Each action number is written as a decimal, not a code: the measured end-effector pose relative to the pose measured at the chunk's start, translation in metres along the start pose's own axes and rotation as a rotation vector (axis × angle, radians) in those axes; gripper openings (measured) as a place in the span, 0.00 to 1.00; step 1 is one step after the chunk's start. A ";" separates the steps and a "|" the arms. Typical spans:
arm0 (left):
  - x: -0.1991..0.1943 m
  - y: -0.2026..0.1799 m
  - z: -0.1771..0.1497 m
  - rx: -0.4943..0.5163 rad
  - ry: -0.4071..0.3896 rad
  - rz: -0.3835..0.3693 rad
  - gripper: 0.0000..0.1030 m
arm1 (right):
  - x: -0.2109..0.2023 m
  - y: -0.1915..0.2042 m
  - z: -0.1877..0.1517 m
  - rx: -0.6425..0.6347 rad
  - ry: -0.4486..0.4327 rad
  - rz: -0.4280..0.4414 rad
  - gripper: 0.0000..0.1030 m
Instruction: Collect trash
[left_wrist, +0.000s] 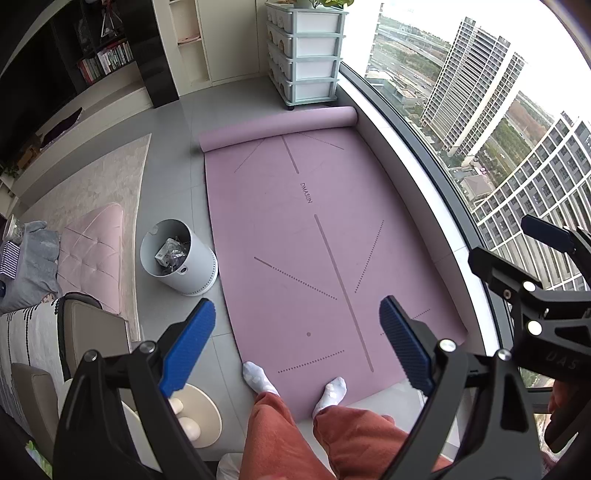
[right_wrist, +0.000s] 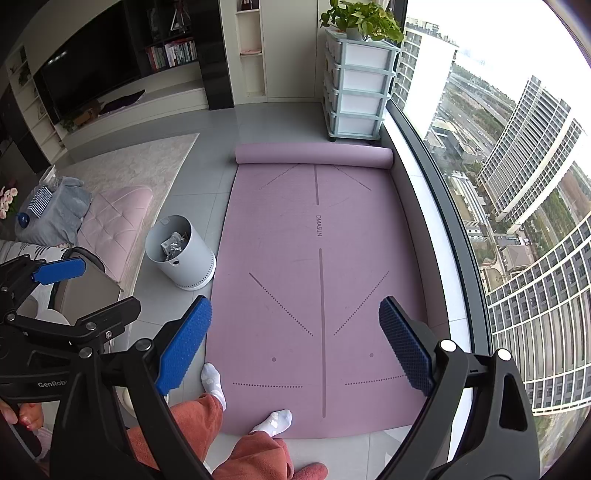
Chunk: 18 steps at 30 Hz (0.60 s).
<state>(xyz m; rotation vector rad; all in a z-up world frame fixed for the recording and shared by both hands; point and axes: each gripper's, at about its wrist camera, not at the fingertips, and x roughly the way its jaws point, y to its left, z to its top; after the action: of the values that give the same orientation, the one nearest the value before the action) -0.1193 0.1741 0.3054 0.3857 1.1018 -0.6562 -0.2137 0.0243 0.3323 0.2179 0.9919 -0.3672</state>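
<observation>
A pale grey trash bin (left_wrist: 195, 271) (right_wrist: 192, 264) stands on the tiled floor left of the purple yoga mat (left_wrist: 295, 206) (right_wrist: 354, 236). Crumpled wrappers (left_wrist: 170, 252) (right_wrist: 173, 242) lie inside it. My left gripper (left_wrist: 295, 347) hovers high above the mat's near end, open with nothing between its blue pads. Its side shows at the left edge of the right wrist view (right_wrist: 83, 295). My right gripper (right_wrist: 295, 345) is also open and empty over the mat, to the right of the left one (left_wrist: 524, 251). No loose trash shows on the mat.
A person's white-socked feet (left_wrist: 258, 376) and orange trousers (left_wrist: 354, 435) stand at the mat's near edge. A pink ottoman (left_wrist: 92, 251), a pale rug (left_wrist: 103, 177) and a round side table (left_wrist: 207, 410) lie left. A drawer unit (right_wrist: 358, 92) and a floor-length window (right_wrist: 480, 184) bound the far and right sides.
</observation>
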 end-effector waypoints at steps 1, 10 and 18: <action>0.000 0.000 0.000 -0.001 0.000 0.001 0.88 | 0.000 0.000 0.000 -0.003 0.000 0.000 0.86; -0.001 0.000 -0.001 0.000 -0.004 0.001 0.87 | 0.000 0.001 0.000 -0.007 -0.002 -0.002 0.86; -0.002 -0.001 0.000 0.001 -0.008 -0.003 0.87 | 0.000 -0.001 -0.001 -0.010 -0.004 -0.001 0.86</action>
<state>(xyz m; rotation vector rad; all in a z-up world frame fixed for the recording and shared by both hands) -0.1201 0.1741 0.3070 0.3820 1.0943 -0.6608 -0.2148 0.0235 0.3322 0.2069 0.9901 -0.3636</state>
